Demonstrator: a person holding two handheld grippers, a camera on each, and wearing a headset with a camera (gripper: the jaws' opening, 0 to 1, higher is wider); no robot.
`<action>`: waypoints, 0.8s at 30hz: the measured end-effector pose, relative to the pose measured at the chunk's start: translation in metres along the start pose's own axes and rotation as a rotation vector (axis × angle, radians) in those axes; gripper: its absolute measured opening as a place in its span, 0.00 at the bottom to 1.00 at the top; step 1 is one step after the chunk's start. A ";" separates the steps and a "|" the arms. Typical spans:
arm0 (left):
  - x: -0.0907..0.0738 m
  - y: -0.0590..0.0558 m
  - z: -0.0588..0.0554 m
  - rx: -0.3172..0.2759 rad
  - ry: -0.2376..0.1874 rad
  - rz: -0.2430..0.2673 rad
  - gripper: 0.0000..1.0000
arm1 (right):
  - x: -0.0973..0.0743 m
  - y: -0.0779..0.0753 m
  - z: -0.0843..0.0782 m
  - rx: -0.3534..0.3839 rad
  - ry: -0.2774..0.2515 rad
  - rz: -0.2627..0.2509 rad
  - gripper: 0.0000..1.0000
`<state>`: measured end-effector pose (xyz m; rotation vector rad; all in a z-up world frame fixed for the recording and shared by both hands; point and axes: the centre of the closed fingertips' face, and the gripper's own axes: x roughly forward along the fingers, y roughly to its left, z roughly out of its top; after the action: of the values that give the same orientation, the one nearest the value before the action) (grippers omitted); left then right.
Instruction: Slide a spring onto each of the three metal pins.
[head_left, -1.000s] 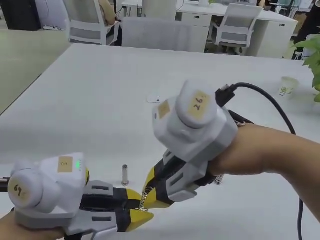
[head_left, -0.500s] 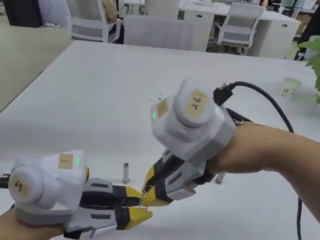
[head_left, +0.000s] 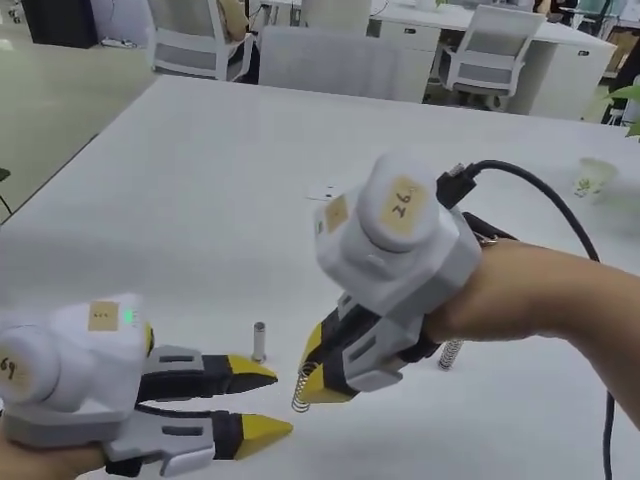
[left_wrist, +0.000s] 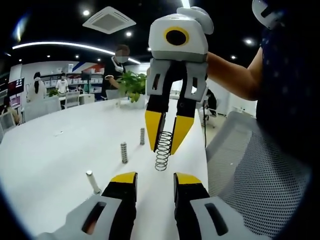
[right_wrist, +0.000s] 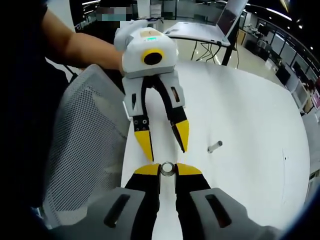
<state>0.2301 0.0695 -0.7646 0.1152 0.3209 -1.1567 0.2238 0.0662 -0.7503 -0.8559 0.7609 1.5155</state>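
My right gripper (head_left: 314, 384) is shut on a small steel spring (head_left: 302, 388), which hangs down from its yellow tips. In the right gripper view the spring (right_wrist: 168, 169) shows end-on between the closed jaws. My left gripper (head_left: 258, 400) stands open at the lower left, a short way from the spring and holding nothing. A bare metal pin (head_left: 259, 340) stands upright on the white table just beyond both grippers. In the left gripper view two further pins stand behind it, each wearing a spring (left_wrist: 123, 152) (left_wrist: 142, 136). One of them is half hidden behind my right hand (head_left: 450, 352).
The white table (head_left: 200, 180) stretches wide and bare beyond the pins. A small cup (head_left: 593, 177) sits at the far right and a small flat piece (head_left: 322, 191) lies mid-table. Office chairs and desks stand past the far edge. A black cable trails from my right gripper.
My left gripper has opened and drawn back to the left, away from the spring. The right gripper keeps hold of the spring and has shifted slightly right.
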 end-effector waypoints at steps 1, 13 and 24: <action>-0.001 0.001 0.000 -0.002 -0.002 0.007 0.24 | 0.000 0.000 0.000 0.001 0.001 0.000 0.08; -0.020 0.014 -0.004 -0.050 -0.030 0.098 0.40 | -0.003 -0.010 -0.001 -0.007 0.013 -0.017 0.08; -0.035 0.023 -0.011 -0.086 -0.039 0.170 0.52 | -0.006 -0.022 0.002 -0.016 0.016 -0.041 0.08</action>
<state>0.2365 0.1127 -0.7657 0.0434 0.3198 -0.9740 0.2455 0.0673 -0.7440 -0.8918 0.7398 1.4816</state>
